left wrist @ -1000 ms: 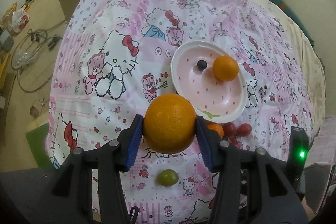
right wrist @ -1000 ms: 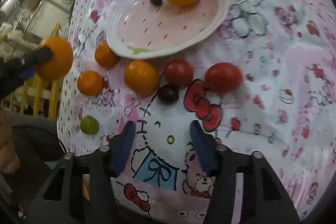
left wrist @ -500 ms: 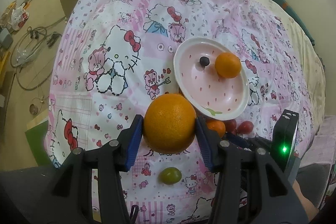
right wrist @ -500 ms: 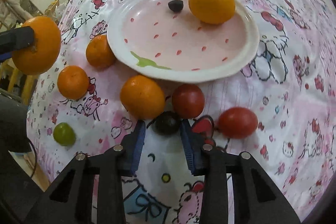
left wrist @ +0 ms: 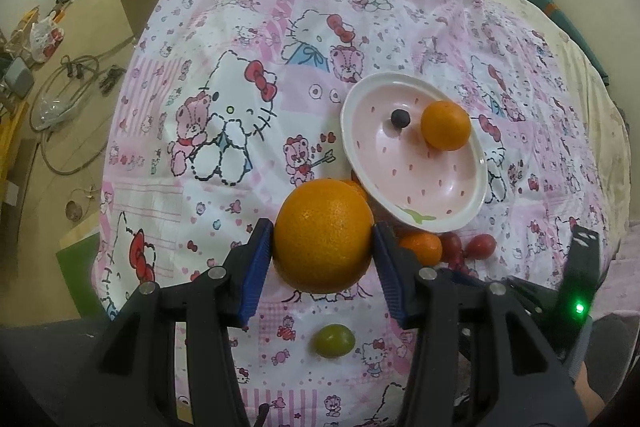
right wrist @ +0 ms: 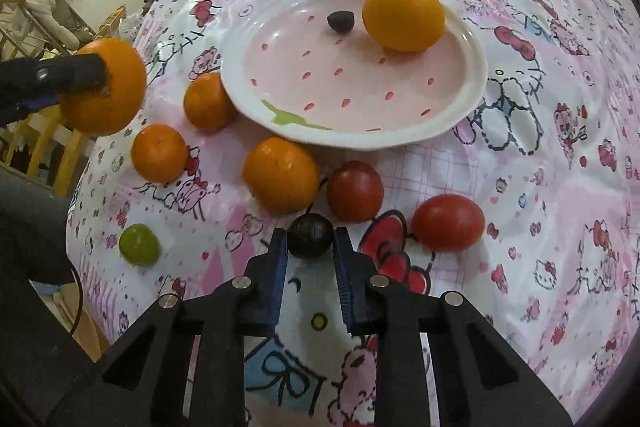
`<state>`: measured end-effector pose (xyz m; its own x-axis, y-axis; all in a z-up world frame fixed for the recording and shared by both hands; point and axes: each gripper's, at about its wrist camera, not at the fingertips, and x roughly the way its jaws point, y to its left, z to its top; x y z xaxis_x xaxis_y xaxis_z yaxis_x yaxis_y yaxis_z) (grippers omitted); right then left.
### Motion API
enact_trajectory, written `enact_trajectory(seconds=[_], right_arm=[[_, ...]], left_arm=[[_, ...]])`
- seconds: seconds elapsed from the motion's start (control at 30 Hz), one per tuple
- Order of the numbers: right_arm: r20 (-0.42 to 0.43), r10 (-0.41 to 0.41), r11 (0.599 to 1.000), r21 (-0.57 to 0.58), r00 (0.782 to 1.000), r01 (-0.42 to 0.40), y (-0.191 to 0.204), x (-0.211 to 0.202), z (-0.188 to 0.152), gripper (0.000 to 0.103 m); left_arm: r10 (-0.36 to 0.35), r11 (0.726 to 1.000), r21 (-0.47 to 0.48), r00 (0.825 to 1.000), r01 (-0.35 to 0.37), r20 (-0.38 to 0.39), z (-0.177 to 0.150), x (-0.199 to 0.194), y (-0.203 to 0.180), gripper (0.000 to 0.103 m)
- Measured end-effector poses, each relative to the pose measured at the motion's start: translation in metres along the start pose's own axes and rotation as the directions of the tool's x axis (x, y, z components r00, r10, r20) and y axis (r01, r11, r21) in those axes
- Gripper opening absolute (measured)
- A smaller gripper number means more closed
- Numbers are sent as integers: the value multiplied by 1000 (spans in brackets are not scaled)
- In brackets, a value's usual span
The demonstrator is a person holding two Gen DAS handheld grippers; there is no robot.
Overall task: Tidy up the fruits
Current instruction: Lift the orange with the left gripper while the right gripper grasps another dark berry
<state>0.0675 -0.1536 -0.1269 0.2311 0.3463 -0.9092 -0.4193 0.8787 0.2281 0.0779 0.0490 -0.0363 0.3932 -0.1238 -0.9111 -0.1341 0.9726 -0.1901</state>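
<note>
Fruits lie scattered on the cartoon-print cloth (right wrist: 540, 131) around the pink plate (right wrist: 476, 75), which already holds one orange (right wrist: 403, 17) and a small dark berry (right wrist: 341, 21). The left gripper (left wrist: 323, 247) is clamped on a large orange (left wrist: 323, 235), carried in the air just short of the plate's near-left rim, while the right gripper (right wrist: 310, 247) has its blue pads (right wrist: 279, 267) set on either side of a dark grape (right wrist: 310, 235) on the cloth below the plate's near edge; the pads look to be touching it, though I cannot tell how firm the pinch is. To do this step well, I would judge that the right hand should close only gently, since the grape is small, round and likely to squirt out or bruise, and then lift straight up before swinging toward the plate, because a mandarin (right wrist: 281, 180) and a red tomato (right wrist: 355, 191) sit just beyond it, between grape and plate. The large orange should go down on bare plate, apart from the fruit already there. Two small mandarins (right wrist: 159, 153) lie off the plate's left side, a second tomato (right wrist: 448, 222) and a green grape (right wrist: 139, 245) further out.
</note>
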Motion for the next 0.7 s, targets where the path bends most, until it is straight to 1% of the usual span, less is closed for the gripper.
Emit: enact_trajectory(seconds=[0.17, 0.33, 0.5, 0.57, 0.63, 0.7], right_arm=[[28, 26, 999, 22, 999, -26, -3, -19, -13, 24], [90, 45, 997, 64, 995, -51, -17, -47, -19, 24], [175, 54, 992, 104, 983, -73, -33, -76, -11, 24], [206, 43, 992, 108, 978, -66, -39, -87, -3, 24], [234, 35, 992, 109, 972, -62, -42, -95, 6, 24], [248, 35, 992, 106, 968, -63, -46, -102, 17, 24]], left_arm=[[12, 1000, 8, 1000, -12, 4, -2, 0, -2, 46], [21, 999, 30, 1000, -22, 9, -2, 2, -9, 46], [23, 999, 45, 1000, -24, 12, 0, 6, -15, 46], [37, 997, 63, 999, -37, 2, 4, 11, -20, 46], [50, 995, 88, 999, -48, -18, 13, 20, -26, 46], [49, 993, 104, 999, -47, -14, 23, 25, -31, 46]])
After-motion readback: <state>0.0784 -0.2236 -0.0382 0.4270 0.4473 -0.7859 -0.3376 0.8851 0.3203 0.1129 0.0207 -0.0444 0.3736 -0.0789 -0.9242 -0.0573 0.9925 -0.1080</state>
